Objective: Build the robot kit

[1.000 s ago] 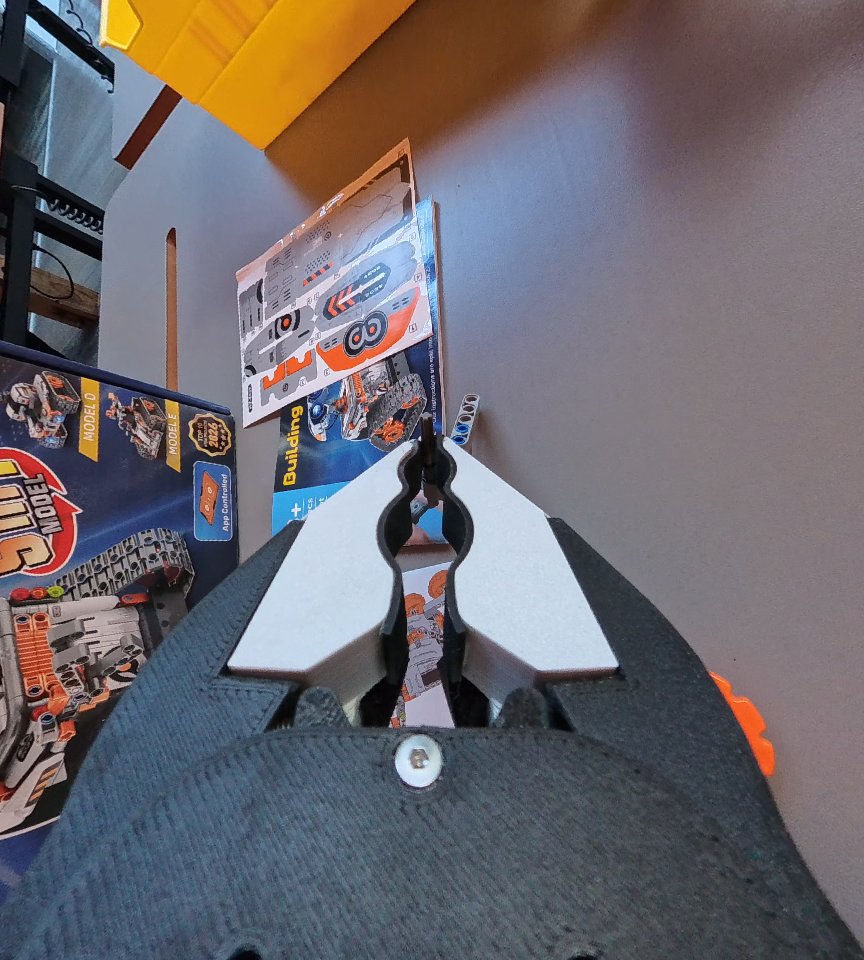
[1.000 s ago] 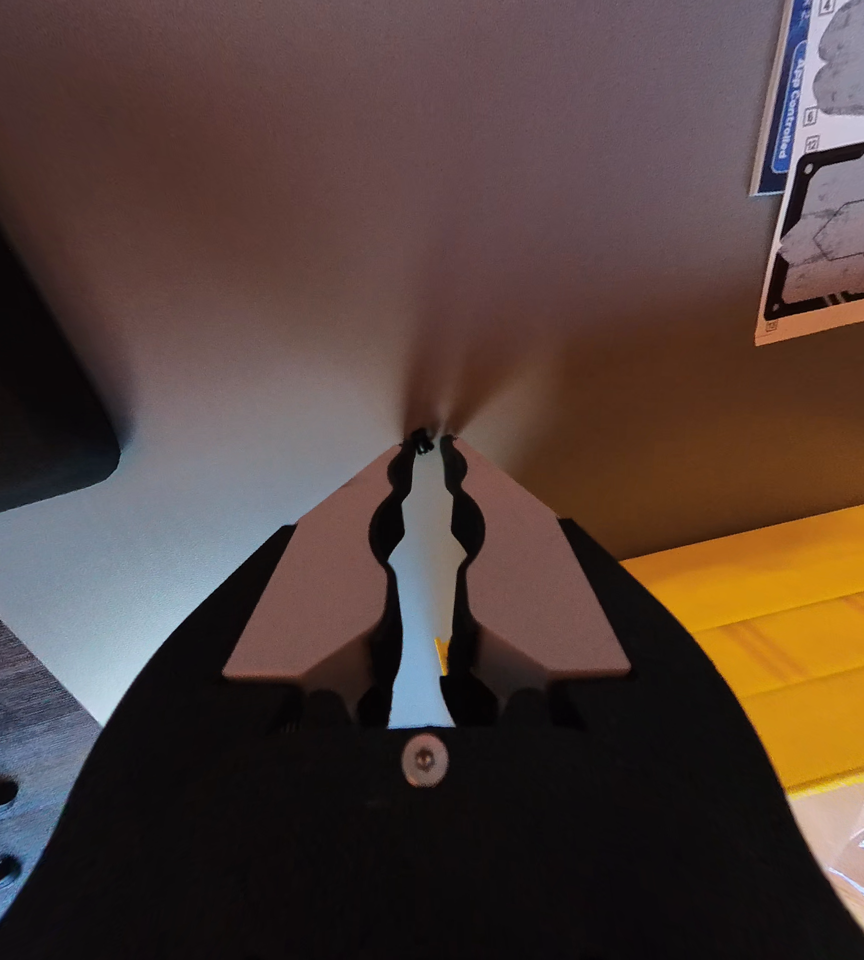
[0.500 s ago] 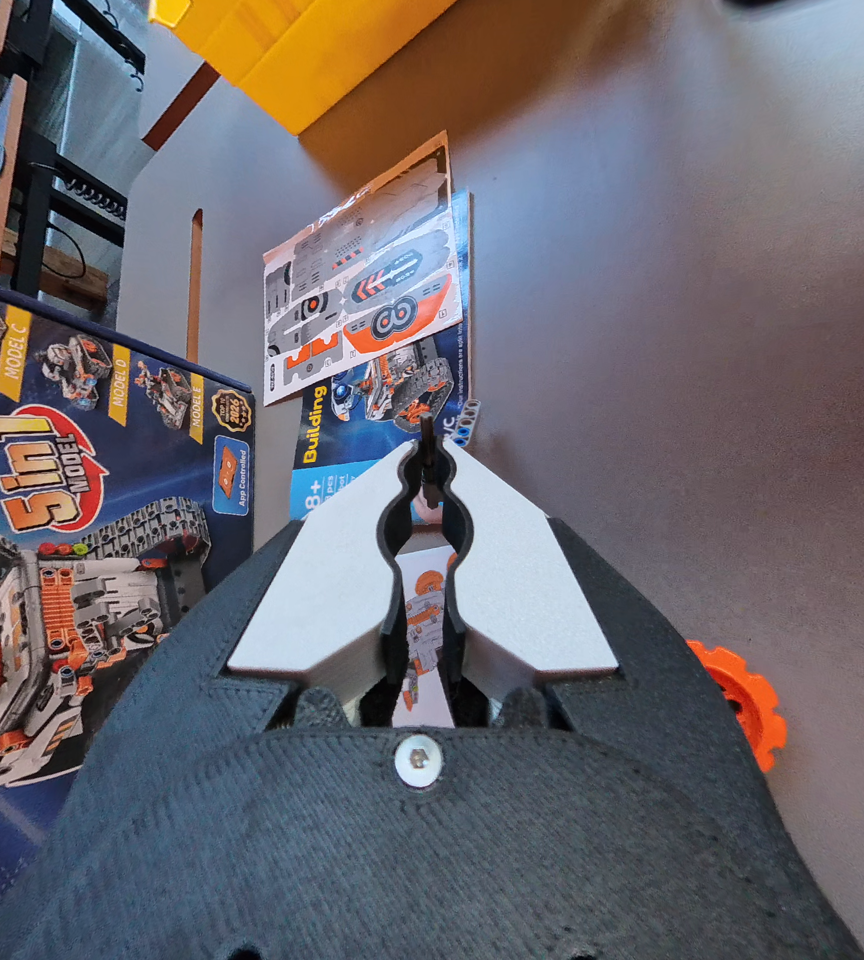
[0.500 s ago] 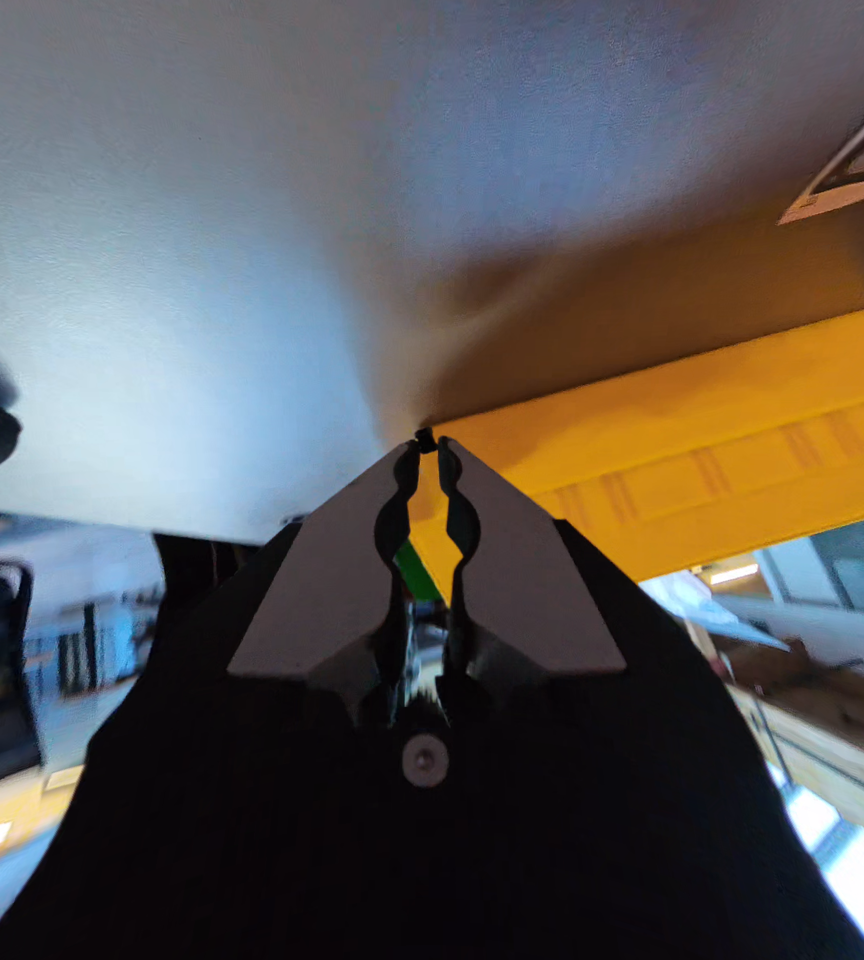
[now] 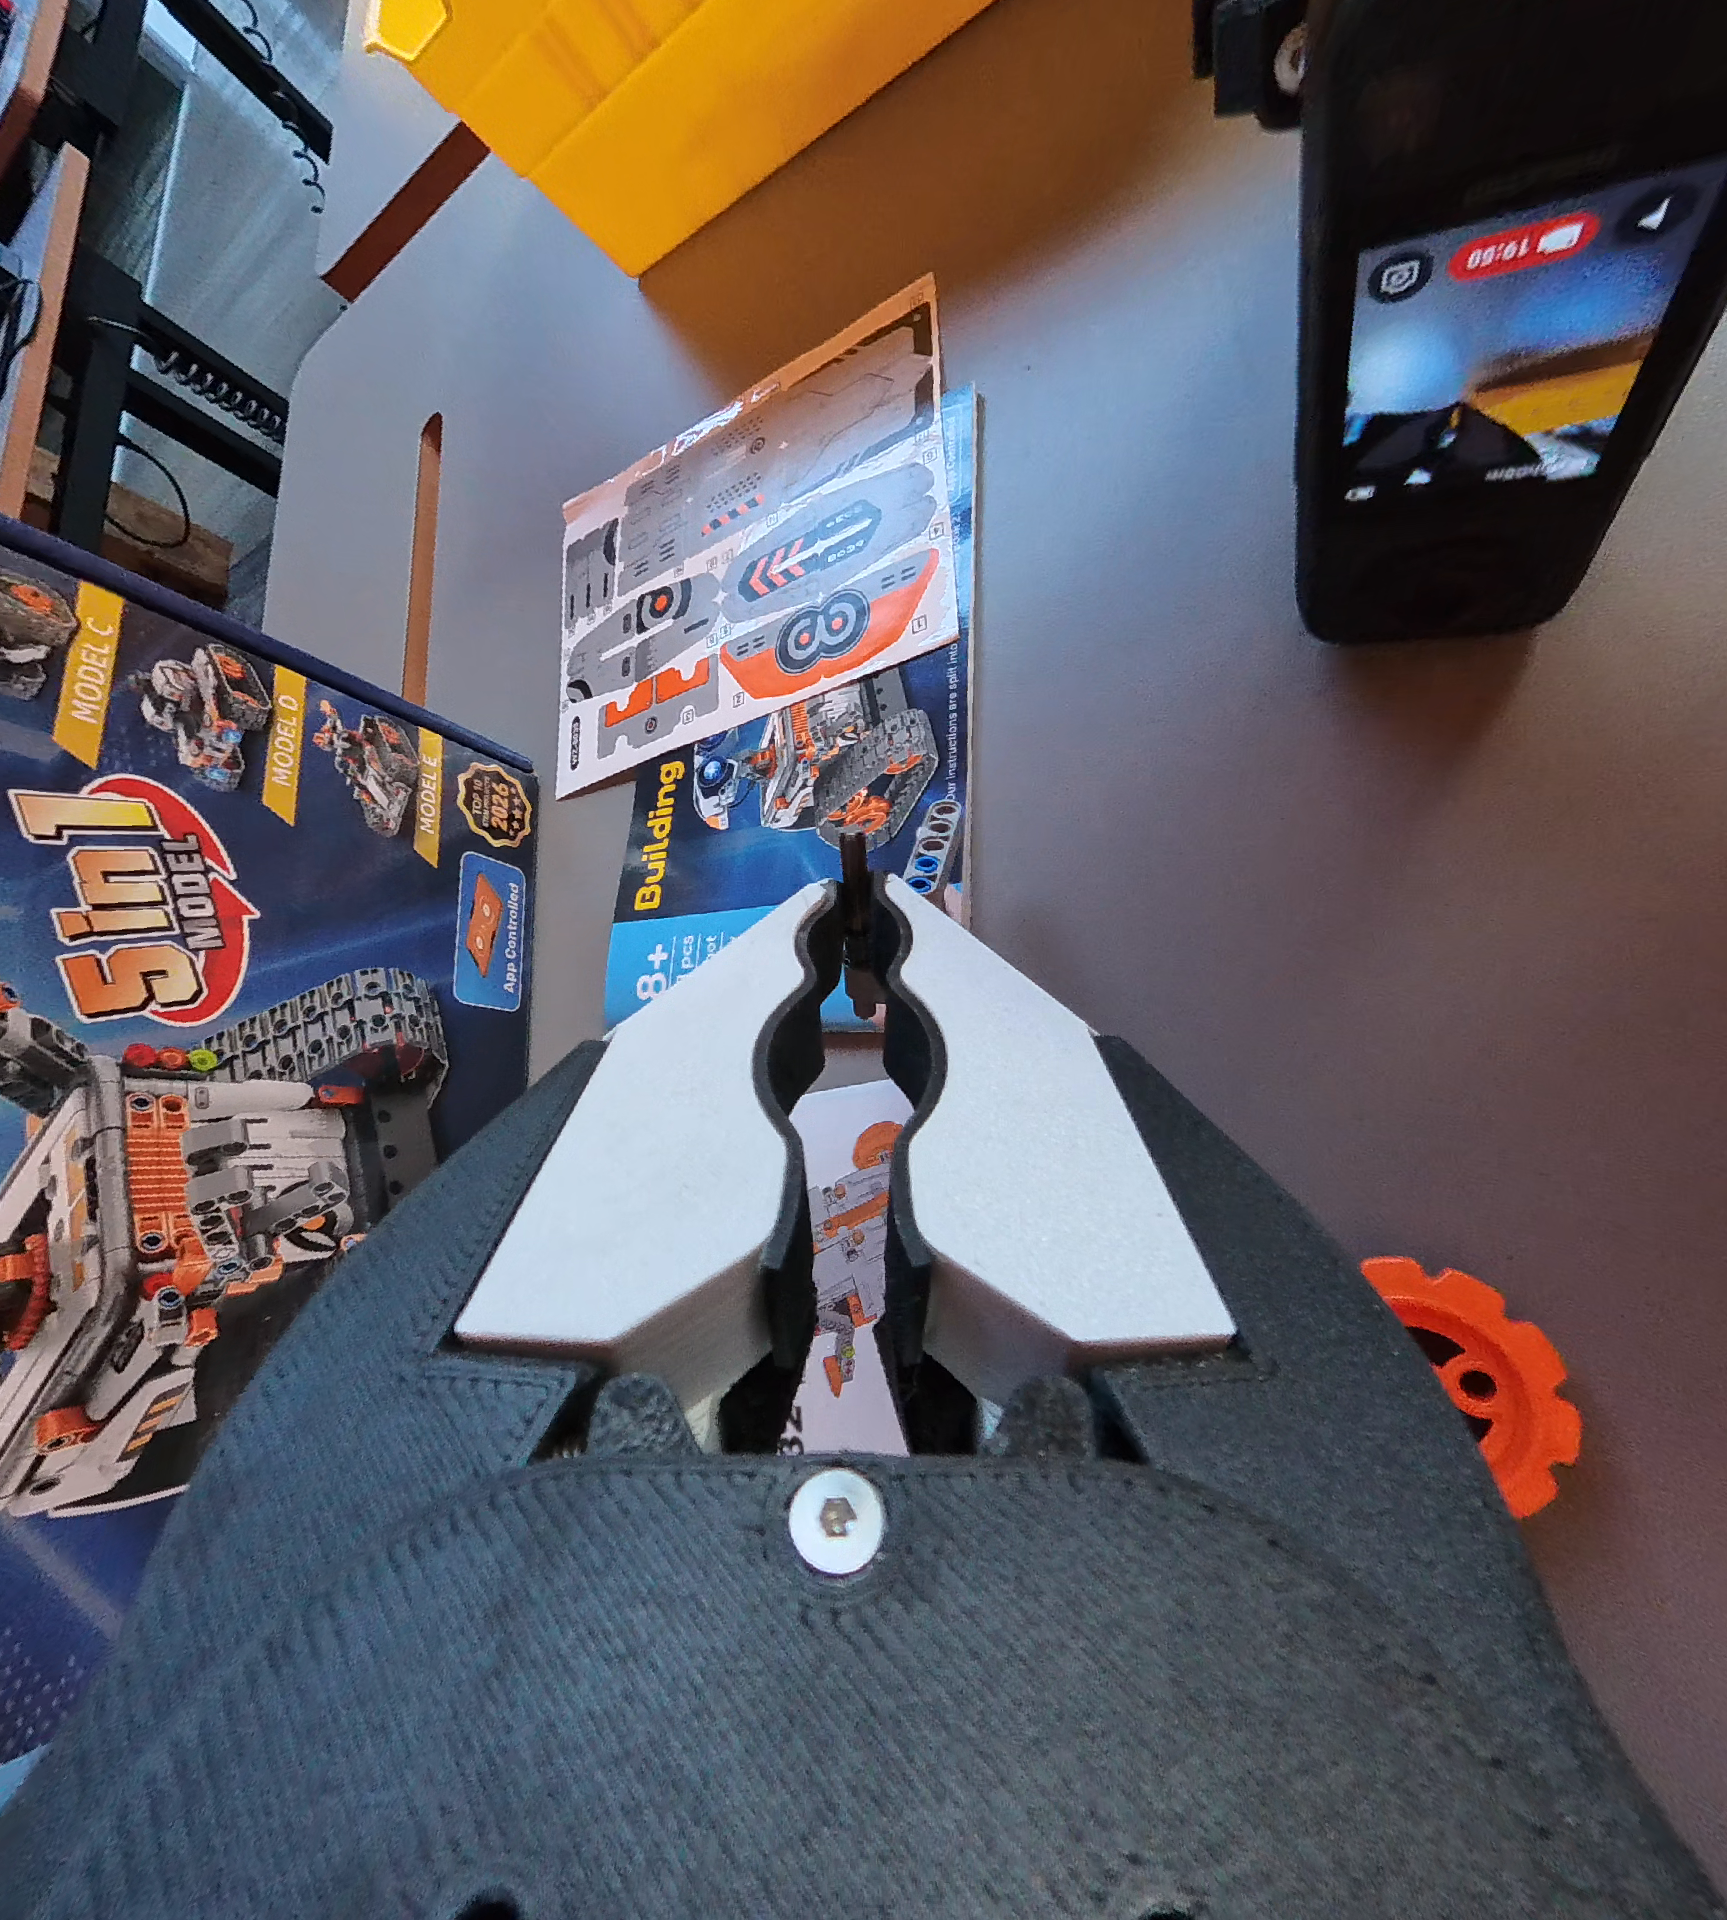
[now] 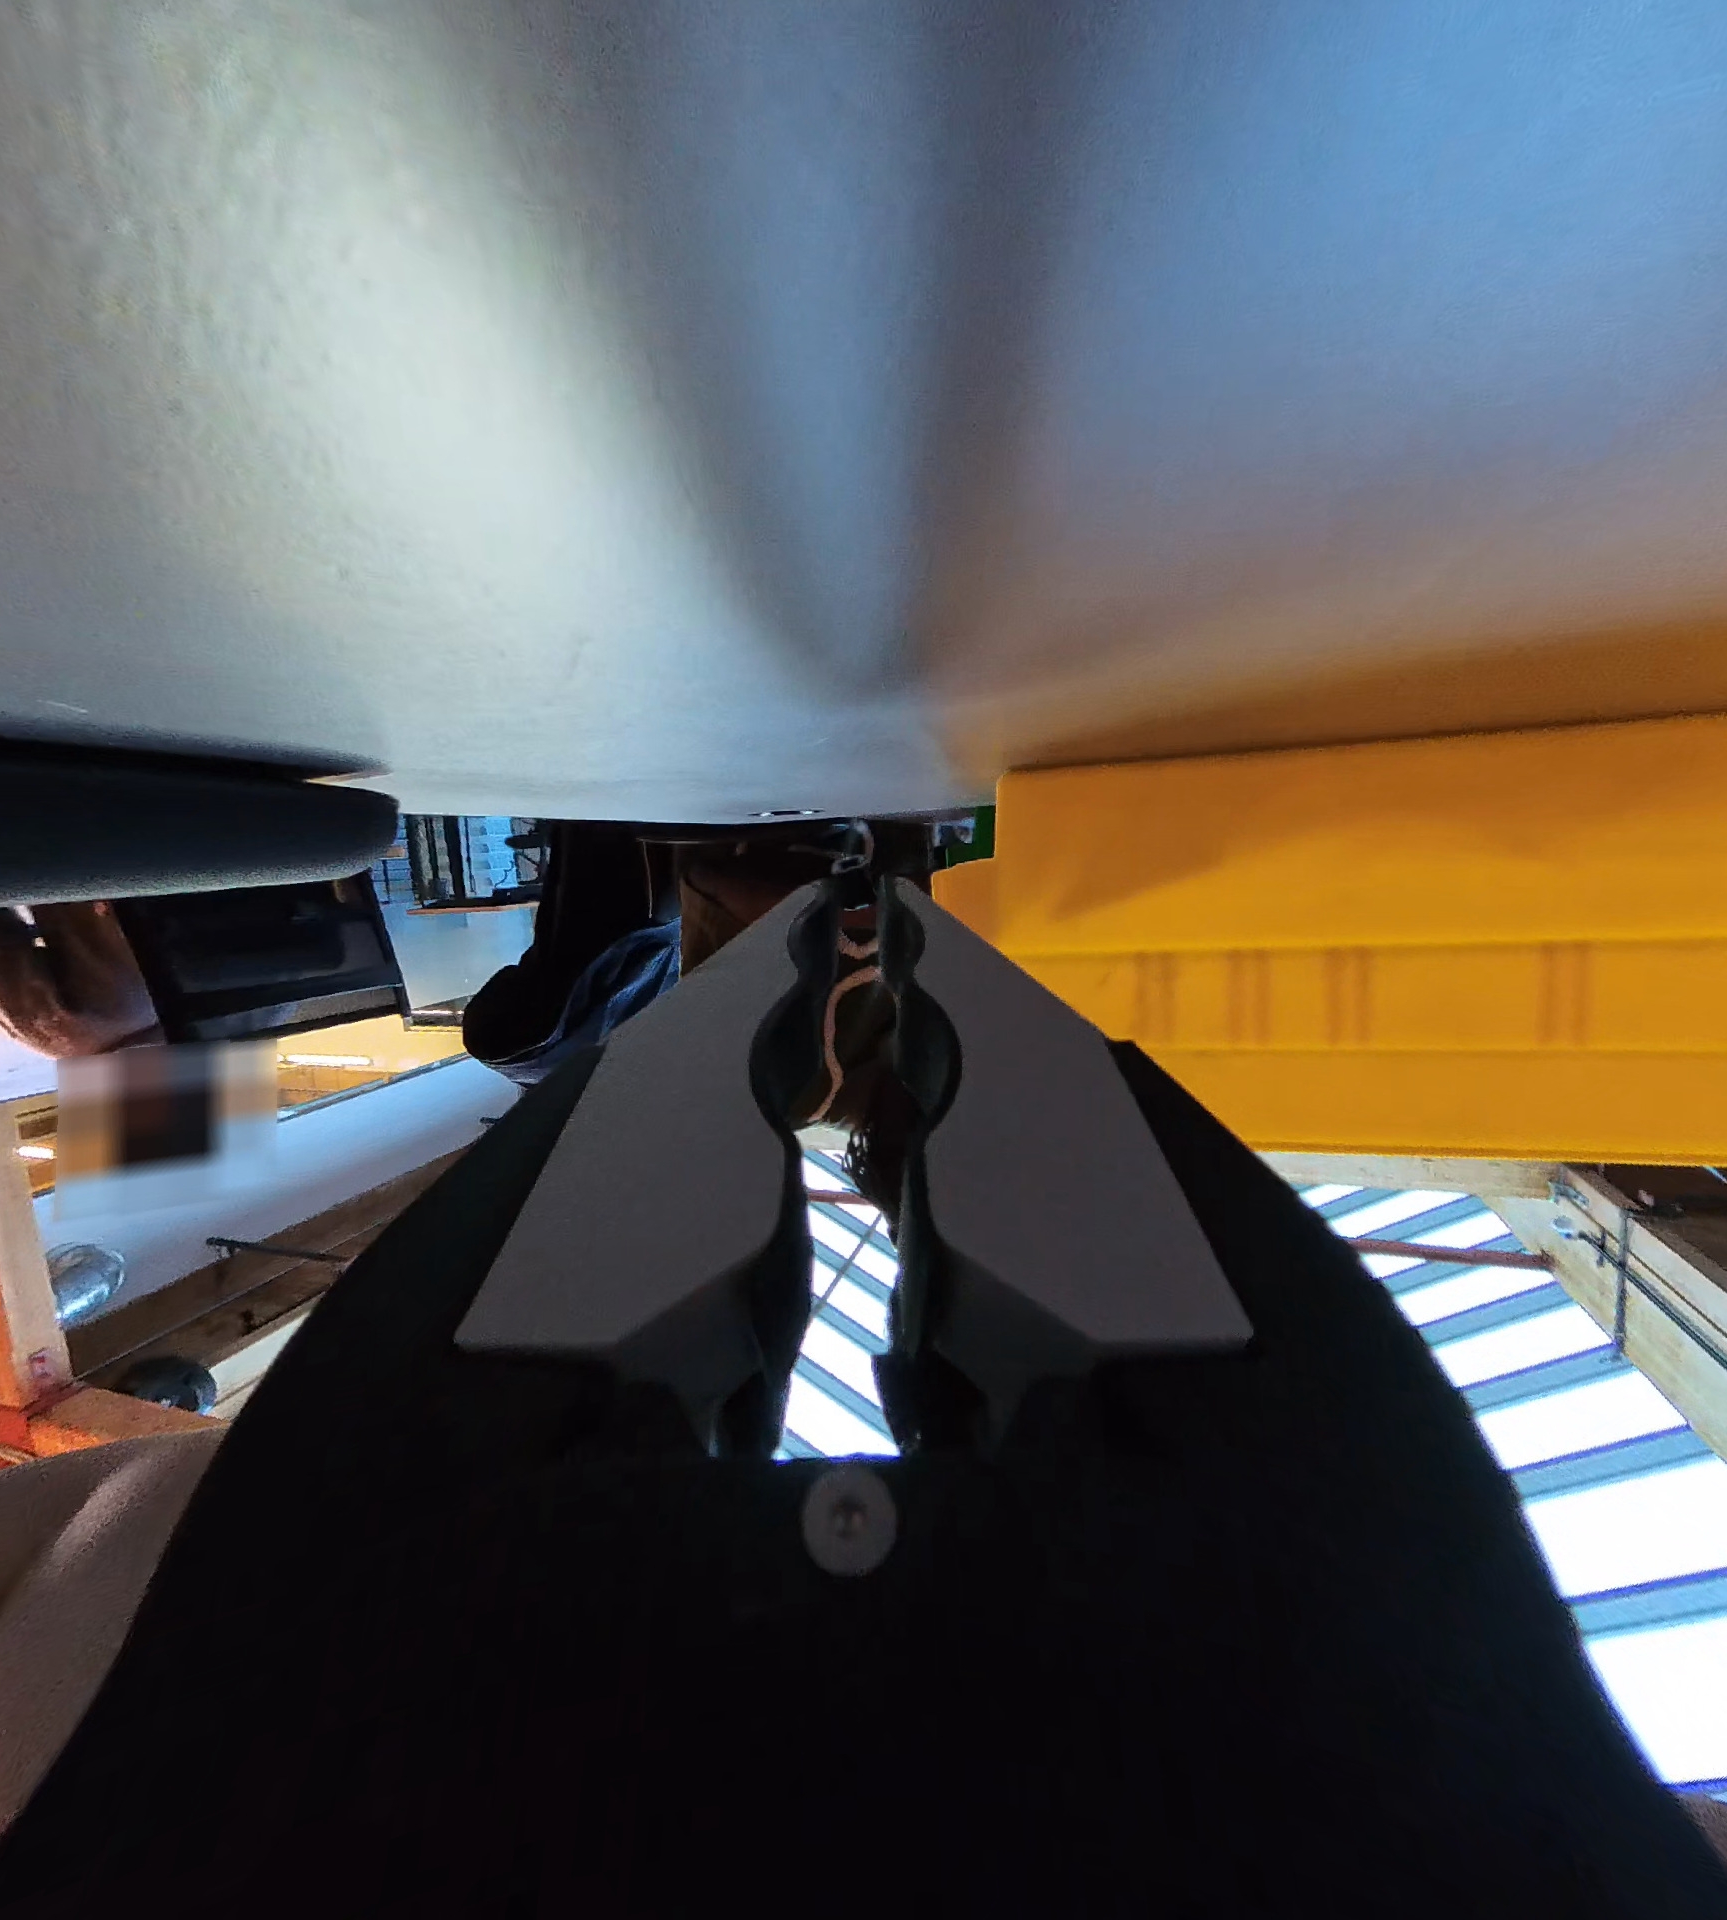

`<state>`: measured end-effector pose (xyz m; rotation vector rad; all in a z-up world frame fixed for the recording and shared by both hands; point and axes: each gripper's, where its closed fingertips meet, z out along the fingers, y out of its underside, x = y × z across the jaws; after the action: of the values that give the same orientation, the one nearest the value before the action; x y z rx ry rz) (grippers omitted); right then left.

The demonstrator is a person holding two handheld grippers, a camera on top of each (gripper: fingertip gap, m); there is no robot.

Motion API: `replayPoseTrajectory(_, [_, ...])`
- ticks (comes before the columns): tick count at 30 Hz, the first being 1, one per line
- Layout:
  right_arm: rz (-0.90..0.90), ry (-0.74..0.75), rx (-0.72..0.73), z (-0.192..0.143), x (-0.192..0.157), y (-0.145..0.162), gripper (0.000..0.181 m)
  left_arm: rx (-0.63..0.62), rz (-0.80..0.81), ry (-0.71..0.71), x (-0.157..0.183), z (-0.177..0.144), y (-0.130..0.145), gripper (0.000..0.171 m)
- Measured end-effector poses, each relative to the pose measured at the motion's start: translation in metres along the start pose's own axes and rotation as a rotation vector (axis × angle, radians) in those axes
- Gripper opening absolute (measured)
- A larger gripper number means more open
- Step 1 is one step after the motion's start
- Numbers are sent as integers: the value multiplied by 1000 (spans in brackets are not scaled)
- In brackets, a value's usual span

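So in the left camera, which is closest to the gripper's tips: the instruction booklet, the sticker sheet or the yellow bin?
From the left gripper, which pinches a small black pin:
1. Instruction booklet, directly beneath the tips.
2. Sticker sheet, just beyond, overlapping the booklet's far end.
3. Yellow bin, farthest, at the table's far edge.

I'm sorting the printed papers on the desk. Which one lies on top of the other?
The sticker sheet with grey and orange shapes lies on top; its lower edge overlaps the blue booklet, which reaches toward the left gripper.

My grey table [image 5: 1358, 935] carries a toy box [image 5: 163, 987], booklet [image 5: 786, 831] (sticker sheet [image 5: 755, 582] atop), orange gear [image 5: 1482, 1371], yellow bin [image 5: 682, 94].
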<state>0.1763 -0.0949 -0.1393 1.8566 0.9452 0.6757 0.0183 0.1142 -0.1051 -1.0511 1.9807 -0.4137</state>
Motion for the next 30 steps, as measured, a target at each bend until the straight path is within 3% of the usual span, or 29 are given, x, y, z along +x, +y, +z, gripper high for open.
replayPoseTrajectory(16, [-13,-105,128,5,-13,-22,11,4,-8,1,-1,0,1,1])
replayPoseTrajectory(24, [-13,-73,146,6,-8,-16,19,-7,-6,8,1,2,3,1])
replayPoseTrajectory(27, [-7,-138,269,-1,-17,-9,20,-9,-8,4,-1,0,5,1])
replayPoseTrajectory(30, [49,-188,553,-13,-20,-9,17,0,-19,1,-3,-1,5,1])
